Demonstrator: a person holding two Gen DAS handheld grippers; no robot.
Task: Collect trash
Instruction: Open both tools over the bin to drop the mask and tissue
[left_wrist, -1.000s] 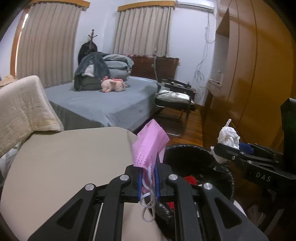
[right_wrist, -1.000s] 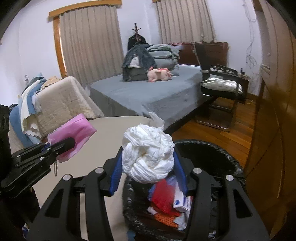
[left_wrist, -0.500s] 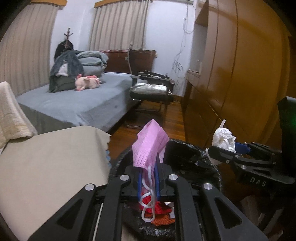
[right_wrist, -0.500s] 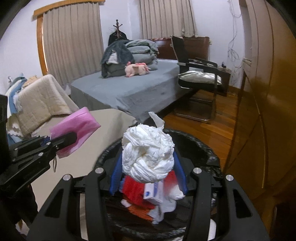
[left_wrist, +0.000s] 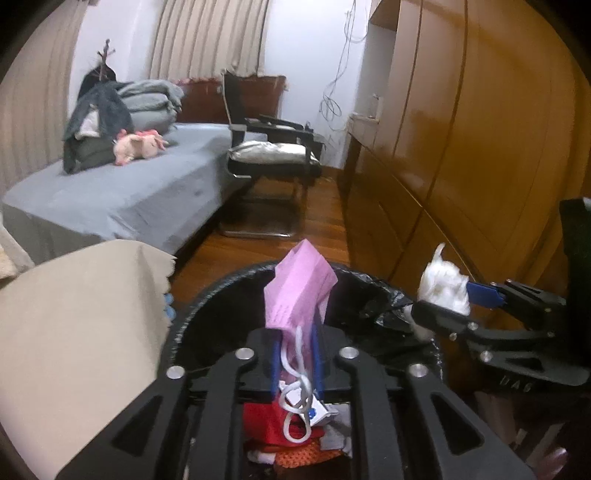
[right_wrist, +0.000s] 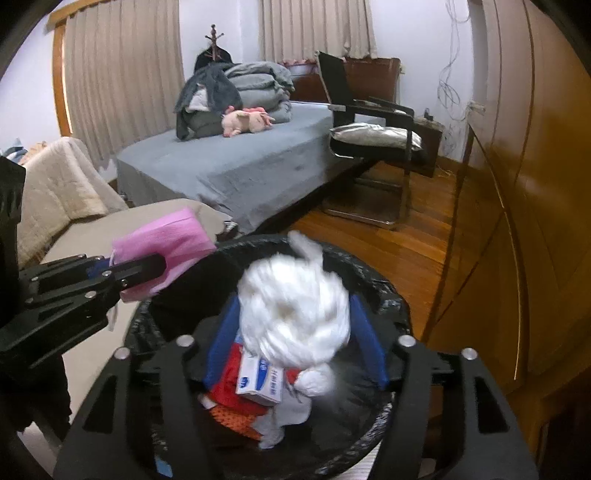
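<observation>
My left gripper (left_wrist: 295, 354) is shut on a pink face mask (left_wrist: 297, 291) whose white ear loops dangle below; it hangs over the black-lined trash bin (left_wrist: 207, 295). My right gripper (right_wrist: 293, 343) stands with its blue pads spread and the white crumpled tissue wad (right_wrist: 295, 314), blurred, lies between them over the bin (right_wrist: 391, 295). Red, orange and white trash and a small blue-and-white box (right_wrist: 260, 380) lie in the bin. The right gripper (left_wrist: 458, 299) and wad (left_wrist: 443, 288) show in the left view; the mask (right_wrist: 166, 247) shows in the right view.
A beige-covered table (left_wrist: 74, 325) lies left of the bin. A grey bed (right_wrist: 240, 166) with folded bedding and a pink plush toy stands behind. A black chair (right_wrist: 373, 136) stands on the wooden floor. A wooden wardrobe (left_wrist: 480, 147) runs along the right.
Both grippers have moved right and forward from the table's edge to over the bin. The right gripper's pads have spread and the tissue wad now looks blurred between them.
</observation>
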